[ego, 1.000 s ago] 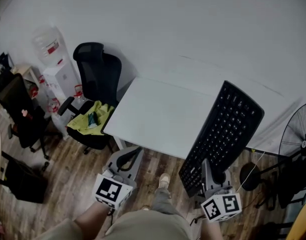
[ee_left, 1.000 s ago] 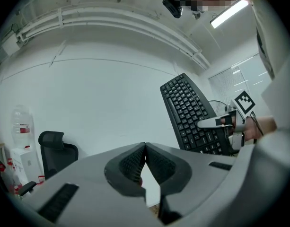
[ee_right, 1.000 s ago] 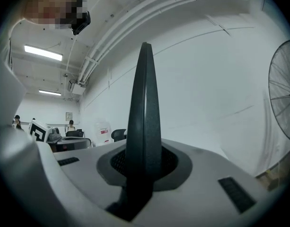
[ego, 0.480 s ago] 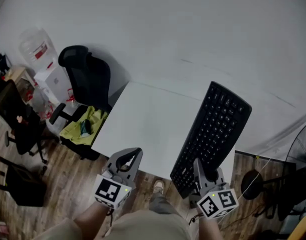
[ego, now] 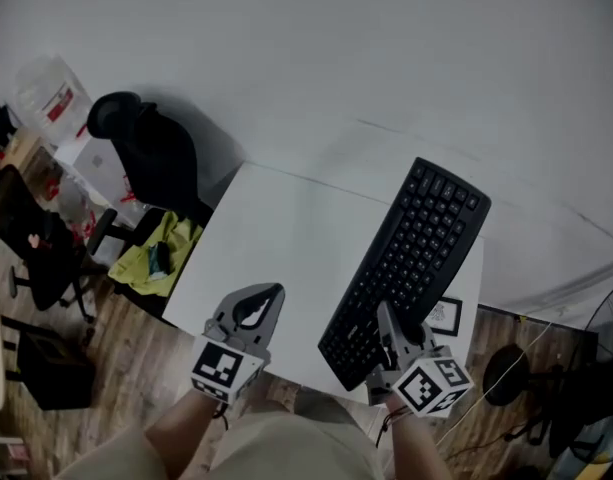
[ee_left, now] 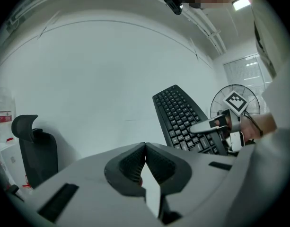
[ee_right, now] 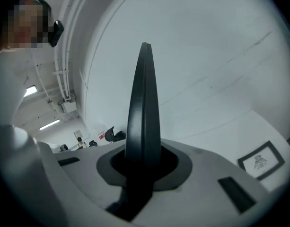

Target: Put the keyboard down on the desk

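The right hand-held gripper (ego: 389, 318) clamps the keyboard (ego: 411, 248) above the desk (ego: 276, 238) ahead, the left hand-held gripper (ego: 270, 296) closed empty; next, lower it flat

Keyboard (ee_right: 144, 98) edge-on within the right tool (ee_right: 145, 167)

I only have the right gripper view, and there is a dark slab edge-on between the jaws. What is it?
Observer: It is a black keyboard. The right gripper has its jaws closed on the near end.
Reviewer: Is it lying flat on the desk?
Observer: No. The left gripper view shows it slanted, far end raised, above the white desk.
Reviewer: Is the left gripper helping?
Observer: No. The left gripper has its jaws together and empty, over the desk's near edge and apart from the keyboard.
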A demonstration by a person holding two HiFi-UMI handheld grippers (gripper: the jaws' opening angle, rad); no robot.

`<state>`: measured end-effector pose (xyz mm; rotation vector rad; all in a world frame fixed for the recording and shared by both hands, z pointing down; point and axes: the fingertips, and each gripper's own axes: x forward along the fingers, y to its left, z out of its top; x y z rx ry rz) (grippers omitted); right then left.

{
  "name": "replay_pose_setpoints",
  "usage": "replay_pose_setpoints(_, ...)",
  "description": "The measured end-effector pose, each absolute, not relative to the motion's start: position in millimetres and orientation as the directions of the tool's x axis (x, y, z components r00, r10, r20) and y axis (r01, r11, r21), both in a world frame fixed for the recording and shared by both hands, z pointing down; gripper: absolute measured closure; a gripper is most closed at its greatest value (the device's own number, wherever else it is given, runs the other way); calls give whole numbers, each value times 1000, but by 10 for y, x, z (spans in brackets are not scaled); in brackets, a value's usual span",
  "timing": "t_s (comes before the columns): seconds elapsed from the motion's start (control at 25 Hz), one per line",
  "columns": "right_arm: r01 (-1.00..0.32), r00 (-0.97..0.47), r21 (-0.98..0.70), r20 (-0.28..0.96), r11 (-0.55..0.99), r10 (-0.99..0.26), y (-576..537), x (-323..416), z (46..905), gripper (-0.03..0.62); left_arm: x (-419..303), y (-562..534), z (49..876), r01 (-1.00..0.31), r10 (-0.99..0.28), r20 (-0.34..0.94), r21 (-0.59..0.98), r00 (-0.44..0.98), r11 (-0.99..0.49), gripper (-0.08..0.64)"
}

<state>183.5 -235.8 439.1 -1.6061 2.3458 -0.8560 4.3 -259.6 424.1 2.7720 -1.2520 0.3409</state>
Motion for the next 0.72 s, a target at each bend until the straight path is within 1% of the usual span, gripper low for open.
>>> replay_pose_setpoints(0.12,-761,-399,-610,171,221,-901,-2554,1967,4567,508,103,-2745,4343,-750,-728,255,-18,636,-661,538)
replay_pose_setpoints(0.28,-742,-390,-648,203,175,-898,-2810,2117,4757,508,198,-2920,4363,-753,-727,276,-19,628,-658,538)
replay_pose_setpoints(0.48,-707,-404,-694,234,140,-884,-3031,2096,4990,508,248,-3082,4429,-738,-702,311,-7,640,-675,538)
replay_pose_setpoints(0.72,-677,-388,-733,283,63,-877,-3217,2084,5335,508,304,-3250,4659,-709,-657,351,31,667,-704,538)
